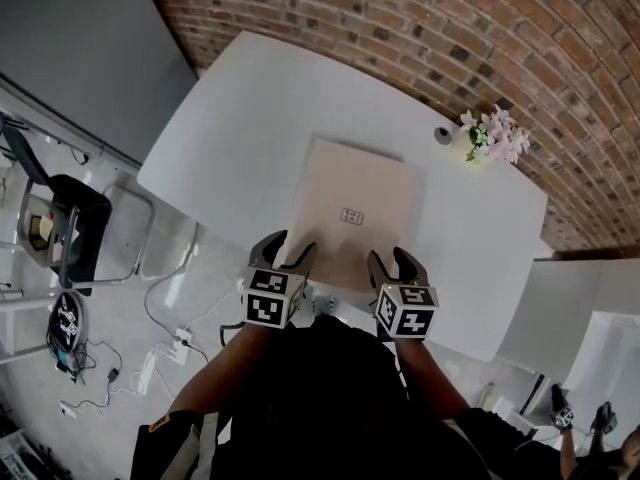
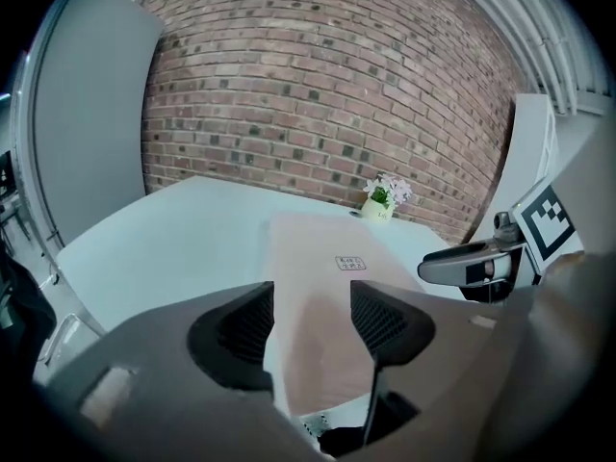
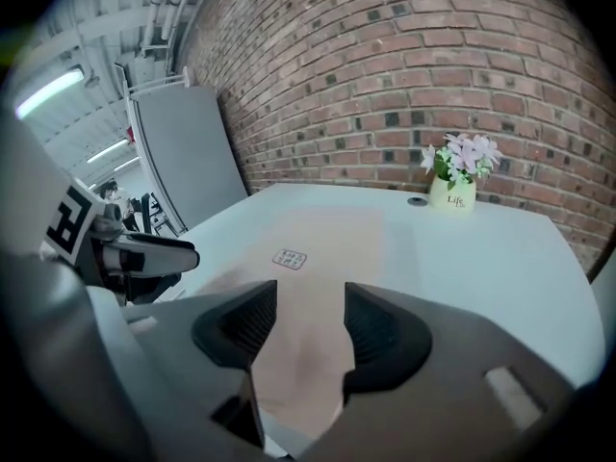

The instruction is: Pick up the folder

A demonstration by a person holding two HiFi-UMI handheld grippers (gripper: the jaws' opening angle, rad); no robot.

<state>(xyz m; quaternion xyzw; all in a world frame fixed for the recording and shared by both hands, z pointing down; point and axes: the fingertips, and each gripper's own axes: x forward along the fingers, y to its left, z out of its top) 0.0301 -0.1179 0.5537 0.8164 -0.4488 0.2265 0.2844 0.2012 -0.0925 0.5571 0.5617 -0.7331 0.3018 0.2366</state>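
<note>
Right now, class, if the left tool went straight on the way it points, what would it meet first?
Probably the folder: the left tool, jaws apart, points down at its near end; depth is unclear.

left gripper: jaws apart, tilted down | right gripper: jaws apart, tilted down | side by side

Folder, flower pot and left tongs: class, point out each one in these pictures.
folder (image 1: 350, 218), head view, middle of its cover.
flower pot (image 3: 452, 197), right gripper view, front of the pot.
left tongs (image 1: 296, 242), head view, midway between the tips.
</note>
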